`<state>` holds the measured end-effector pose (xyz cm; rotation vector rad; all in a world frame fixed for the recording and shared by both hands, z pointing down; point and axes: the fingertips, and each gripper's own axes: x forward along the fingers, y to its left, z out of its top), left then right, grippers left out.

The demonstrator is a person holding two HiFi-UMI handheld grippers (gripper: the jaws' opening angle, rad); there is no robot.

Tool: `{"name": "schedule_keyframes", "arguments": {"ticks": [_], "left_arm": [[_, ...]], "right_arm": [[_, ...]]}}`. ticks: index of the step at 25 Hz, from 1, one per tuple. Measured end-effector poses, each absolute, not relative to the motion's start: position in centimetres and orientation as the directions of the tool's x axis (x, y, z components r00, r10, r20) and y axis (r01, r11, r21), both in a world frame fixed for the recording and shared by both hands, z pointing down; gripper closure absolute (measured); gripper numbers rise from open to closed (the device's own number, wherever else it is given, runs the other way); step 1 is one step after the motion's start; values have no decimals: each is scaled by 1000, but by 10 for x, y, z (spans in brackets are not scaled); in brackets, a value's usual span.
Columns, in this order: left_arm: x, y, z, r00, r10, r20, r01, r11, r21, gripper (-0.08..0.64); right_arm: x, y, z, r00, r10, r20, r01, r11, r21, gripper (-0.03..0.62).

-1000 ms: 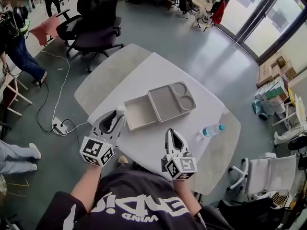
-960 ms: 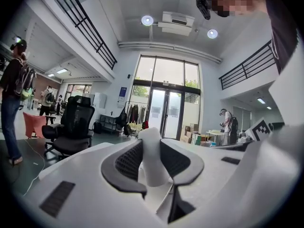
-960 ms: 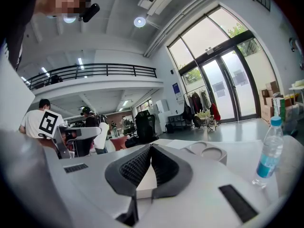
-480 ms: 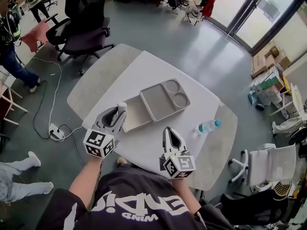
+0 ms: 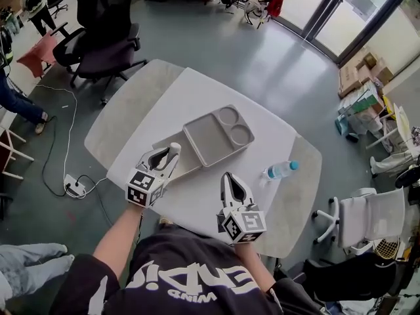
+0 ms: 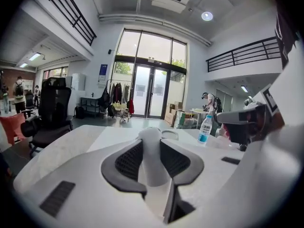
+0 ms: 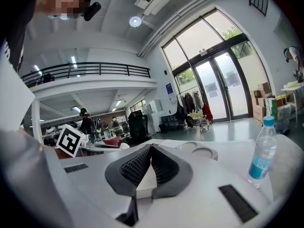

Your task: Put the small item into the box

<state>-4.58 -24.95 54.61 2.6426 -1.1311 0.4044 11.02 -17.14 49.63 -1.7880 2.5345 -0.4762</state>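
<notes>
Holding one claw in each hand, we stand at the near edge of a white table (image 5: pixel 197 90). At our left, the left claw (image 5: pixel 172 153) is clamped on the small white item (image 6: pixel 152 163), which stands upright between its two pads. Seen from the head, the claw's tip lies over the near left edge of the open box (image 5: pixel 189 161). We cannot tell whether it touches the box. A grey tray (image 5: pixel 213 136) with two round hollows overlaps the box's right side. Further right, the right claw (image 5: pixel 230 178) hovers over bare table with its jaws closed tip to tip on nothing. A water bottle (image 5: pixel 279 170) lies on its side beyond it.
</notes>
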Motion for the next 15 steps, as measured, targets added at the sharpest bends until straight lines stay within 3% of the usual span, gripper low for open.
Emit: {"name": "schedule_keyframes", "arguments": {"ticks": [15], "left_arm": [[-22,-270,629,641,-538,548,-699,-704,126,442]], "right_arm": [[122,-180,509,-324,-924,203,-927,268,-262,568]]}}
